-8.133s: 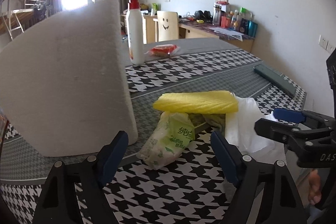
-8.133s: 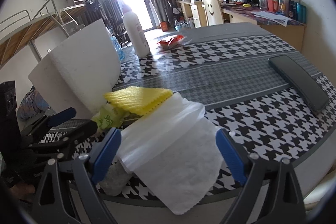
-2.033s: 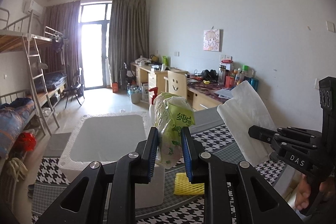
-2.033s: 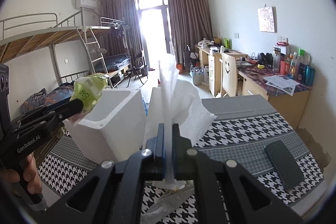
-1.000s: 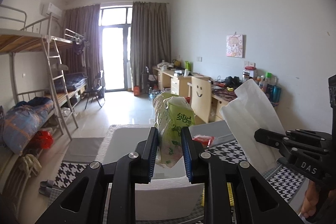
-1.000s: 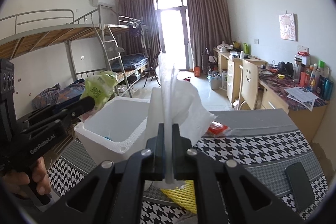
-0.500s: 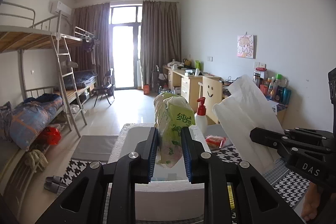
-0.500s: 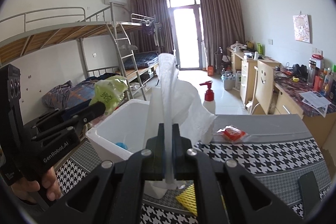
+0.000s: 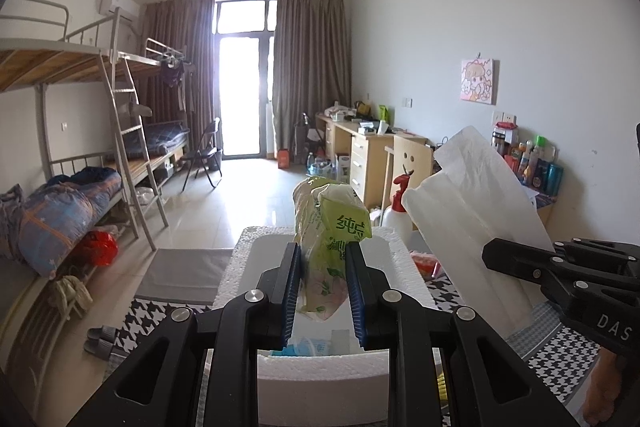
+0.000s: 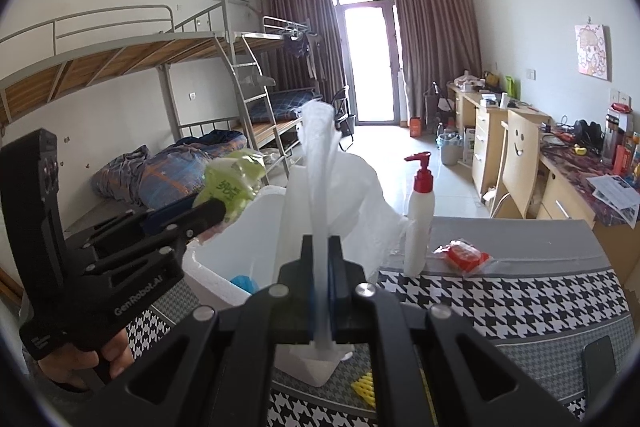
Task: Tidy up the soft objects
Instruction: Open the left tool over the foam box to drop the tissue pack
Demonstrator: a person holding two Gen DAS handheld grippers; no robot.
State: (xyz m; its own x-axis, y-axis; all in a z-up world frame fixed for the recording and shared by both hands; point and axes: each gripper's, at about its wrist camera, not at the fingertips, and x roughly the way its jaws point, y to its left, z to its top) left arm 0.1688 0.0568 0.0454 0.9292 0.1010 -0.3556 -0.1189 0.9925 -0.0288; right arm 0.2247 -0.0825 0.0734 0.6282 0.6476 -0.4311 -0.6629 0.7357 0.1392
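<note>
In the left wrist view the white foam box fills the lower centre of the frame, its near rim just under the fingers and its far rim level with the blue pads; the inside looks mostly free, with something blue and white on its floor, too hidden to name. The box stands on the houndstooth table, whose bare cloth shows at lower right and lower left.

In the right wrist view the table's checked surface spreads across the lower right, open apart from a white pump bottle standing upright at centre, a red packet just right of it, a dark flat object at the far lower right edge, and a yellow sponge low in the frame beside the box.

The left gripper is narrowed onto a green tissue pack, its blue pads pressing both sides; the pack stands upright above the box opening at frame centre. In the right wrist view the same gripper enters from the left with the pack at its tip over the box's left rim.

The right gripper is fully closed on a white tissue sheet, which rises in a thin fold up the centre and drapes right. From the left wrist view it sits at right, the sheet held above the table beside the box.
</note>
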